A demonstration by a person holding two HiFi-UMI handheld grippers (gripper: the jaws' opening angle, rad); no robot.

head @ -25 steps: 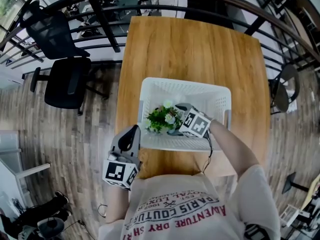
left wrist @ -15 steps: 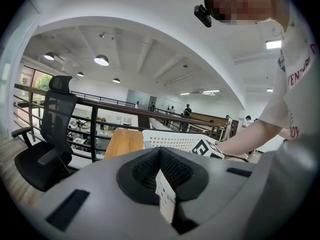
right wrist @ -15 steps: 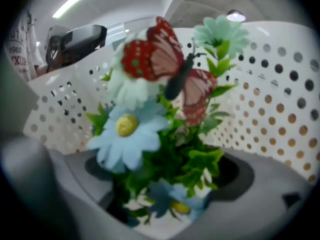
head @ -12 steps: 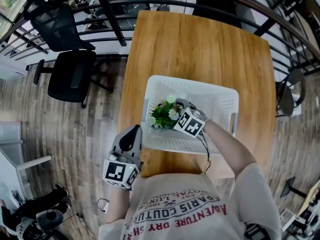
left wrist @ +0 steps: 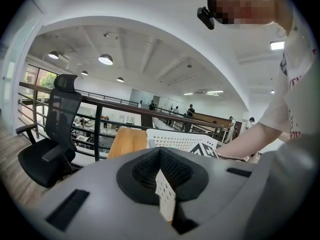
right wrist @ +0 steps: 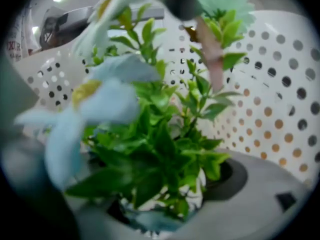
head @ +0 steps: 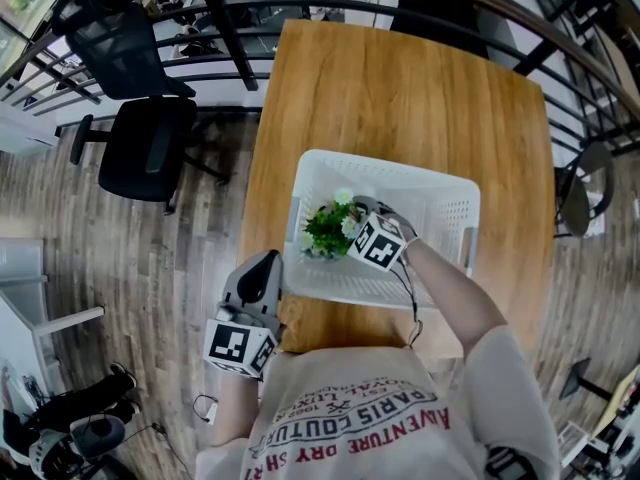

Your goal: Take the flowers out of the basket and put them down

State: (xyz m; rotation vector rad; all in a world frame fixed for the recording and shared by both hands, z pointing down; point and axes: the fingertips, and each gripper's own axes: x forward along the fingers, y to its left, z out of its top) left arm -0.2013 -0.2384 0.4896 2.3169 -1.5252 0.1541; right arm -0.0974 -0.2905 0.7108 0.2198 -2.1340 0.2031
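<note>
A bunch of green-leaved flowers with pale blooms point(head: 328, 230) sits in the left part of the white perforated basket point(head: 440, 183) on the wooden table point(head: 400, 88). My right gripper point(head: 350, 233) reaches into the basket from the near side and is shut on the flowers' stems. In the right gripper view the flowers point(right wrist: 155, 134) fill the frame, their leaves hide most of my right gripper point(right wrist: 165, 204), and the basket wall point(right wrist: 280, 99) is behind. My left gripper point(head: 265, 266) hangs shut and empty at the table's near-left edge, outside the basket. The left gripper view looks past my left gripper point(left wrist: 165, 204) at the basket point(left wrist: 180, 140).
A black office chair point(head: 140, 158) stands on the wood floor left of the table. A dark curved railing point(head: 230, 38) runs behind the table's far end. Bare tabletop lies beyond the basket and in a narrow strip to its left.
My right gripper and the flowers have shifted slightly left and towards the basket's far side. The left gripper has stayed in place.
</note>
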